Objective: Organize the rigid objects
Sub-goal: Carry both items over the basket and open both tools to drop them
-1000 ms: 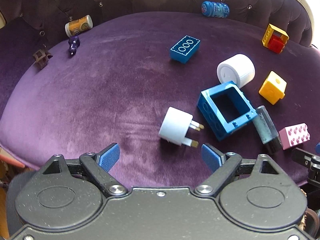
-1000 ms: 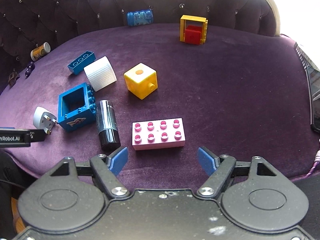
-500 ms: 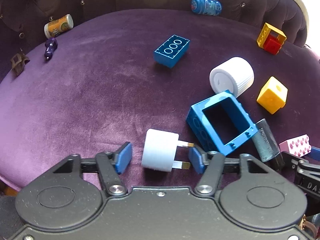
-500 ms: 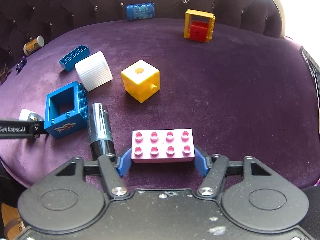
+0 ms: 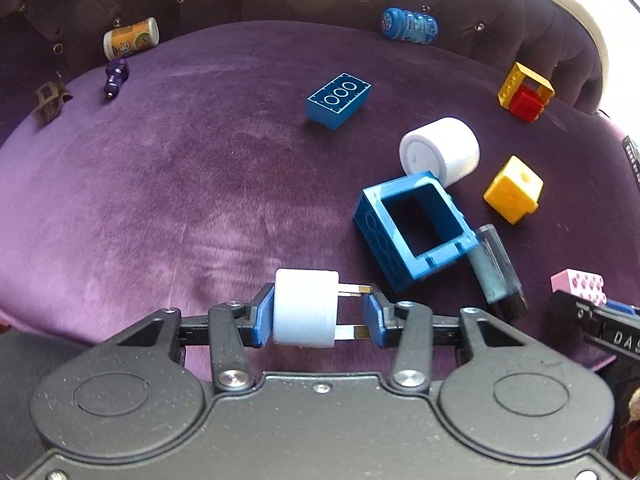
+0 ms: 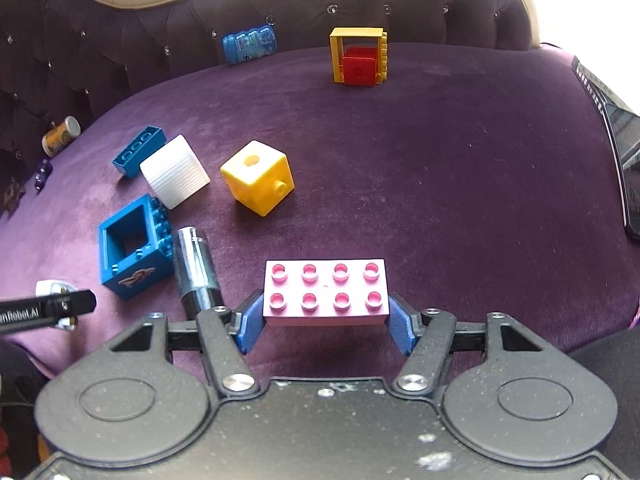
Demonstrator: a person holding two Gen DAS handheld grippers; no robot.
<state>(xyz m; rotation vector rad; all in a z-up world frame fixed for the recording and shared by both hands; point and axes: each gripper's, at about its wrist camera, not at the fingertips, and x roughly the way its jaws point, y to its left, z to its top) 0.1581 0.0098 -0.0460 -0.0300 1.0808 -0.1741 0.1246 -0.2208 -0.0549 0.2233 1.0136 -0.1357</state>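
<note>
left tongs (image 5: pixel 316 314): clamped on white plug (image 5: pixel 306 308)
right tongs (image 6: pixel 326 320): clamped on pink brick (image 6: pixel 326 292), 8 studs
yellow frame (image 6: pixel 359 54): red block (image 6: pixel 360 68) inside
blue frame (image 6: pixel 134 242): hollow

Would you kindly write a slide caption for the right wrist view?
Right gripper jaws clamp a pink eight-stud brick on the purple velvet sofa.

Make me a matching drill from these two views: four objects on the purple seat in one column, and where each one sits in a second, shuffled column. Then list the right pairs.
Objects
1. white plug
2. pink brick
3. red block
4. silver tube

Places
A. inside the yellow frame
B. between the left tongs
C. lying against the hollow blue block
D. between the right tongs

Pairs: 1-B, 2-D, 3-A, 4-C
</note>
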